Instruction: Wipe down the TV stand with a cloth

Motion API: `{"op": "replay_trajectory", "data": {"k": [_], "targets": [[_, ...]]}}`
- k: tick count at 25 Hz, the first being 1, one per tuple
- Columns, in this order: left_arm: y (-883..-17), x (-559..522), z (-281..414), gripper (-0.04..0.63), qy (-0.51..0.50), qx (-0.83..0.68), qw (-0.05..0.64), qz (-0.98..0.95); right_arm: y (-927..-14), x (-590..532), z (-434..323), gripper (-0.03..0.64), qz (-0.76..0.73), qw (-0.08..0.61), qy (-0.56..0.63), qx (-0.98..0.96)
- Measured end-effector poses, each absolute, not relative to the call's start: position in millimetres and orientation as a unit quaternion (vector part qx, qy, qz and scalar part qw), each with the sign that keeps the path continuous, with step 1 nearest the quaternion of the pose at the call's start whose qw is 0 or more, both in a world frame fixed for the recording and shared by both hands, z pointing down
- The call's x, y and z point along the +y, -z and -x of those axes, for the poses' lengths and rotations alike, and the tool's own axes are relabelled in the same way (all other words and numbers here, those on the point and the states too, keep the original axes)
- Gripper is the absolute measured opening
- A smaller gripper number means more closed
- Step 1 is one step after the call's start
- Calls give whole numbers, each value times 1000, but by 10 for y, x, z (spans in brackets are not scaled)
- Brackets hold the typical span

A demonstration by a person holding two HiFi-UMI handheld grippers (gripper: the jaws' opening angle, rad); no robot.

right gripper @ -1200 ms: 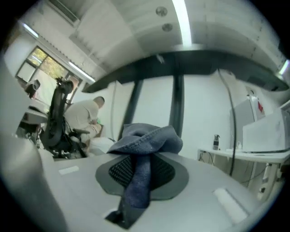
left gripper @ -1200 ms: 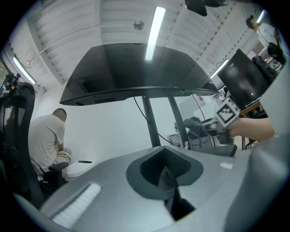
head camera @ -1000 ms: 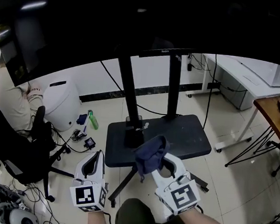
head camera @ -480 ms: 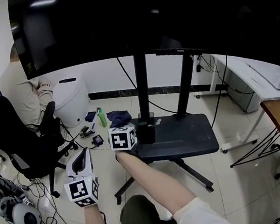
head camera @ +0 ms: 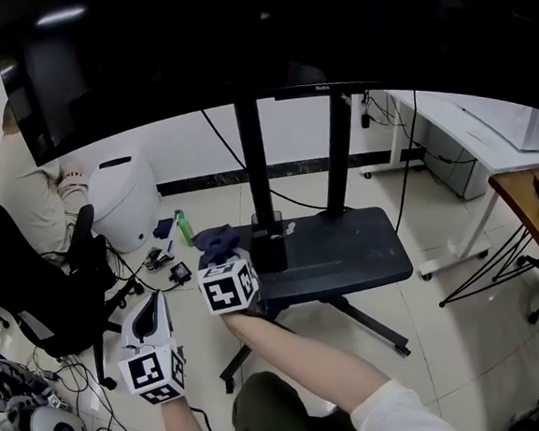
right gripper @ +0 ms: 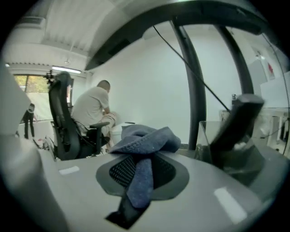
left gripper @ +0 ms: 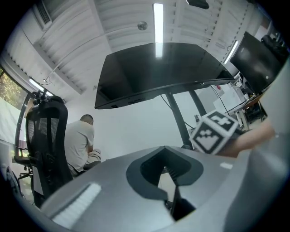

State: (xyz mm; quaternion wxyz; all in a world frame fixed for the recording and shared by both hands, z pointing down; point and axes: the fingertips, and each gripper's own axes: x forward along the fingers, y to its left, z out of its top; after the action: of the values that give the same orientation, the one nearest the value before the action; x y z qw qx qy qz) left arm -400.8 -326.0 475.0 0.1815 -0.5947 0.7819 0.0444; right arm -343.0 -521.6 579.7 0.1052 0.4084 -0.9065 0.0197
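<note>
At the left edge of the TV stand's shelf [head camera: 351, 250], the right gripper [head camera: 221, 260] pinches the blue cloth [head camera: 211, 239], ready to wipe; the left gripper [head camera: 153, 308] hangs aside, jaws together, empty.

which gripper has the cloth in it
The right gripper, out at the left edge of the TV stand base: a blue cloth is pinched between its jaws. The left gripper hangs lower, with nothing between its jaws.
</note>
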Motion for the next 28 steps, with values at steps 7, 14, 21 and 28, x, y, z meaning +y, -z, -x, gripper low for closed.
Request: {"op": "replay_trajectory", "data": {"k": [7, 14, 21, 28], "targets": [[-4821, -3330, 3580, 2, -53, 762, 187, 618, -5781, -3623, 2248, 69, -327, -21, 18, -945], [-4783, -3480, 3290, 2, -42, 747, 191, 636, -5344, -4819, 1232, 69, -377, -29, -3, -926], [-4629, -3519, 3196, 2, -21, 745, 193, 638, -6046, -6596, 1711, 71, -416, 156, -97, -891], [-4558, -3461, 3091, 2, -16, 740, 199, 643, -5857, -6221, 1783, 78, -400, 193, -49, -895]]}}
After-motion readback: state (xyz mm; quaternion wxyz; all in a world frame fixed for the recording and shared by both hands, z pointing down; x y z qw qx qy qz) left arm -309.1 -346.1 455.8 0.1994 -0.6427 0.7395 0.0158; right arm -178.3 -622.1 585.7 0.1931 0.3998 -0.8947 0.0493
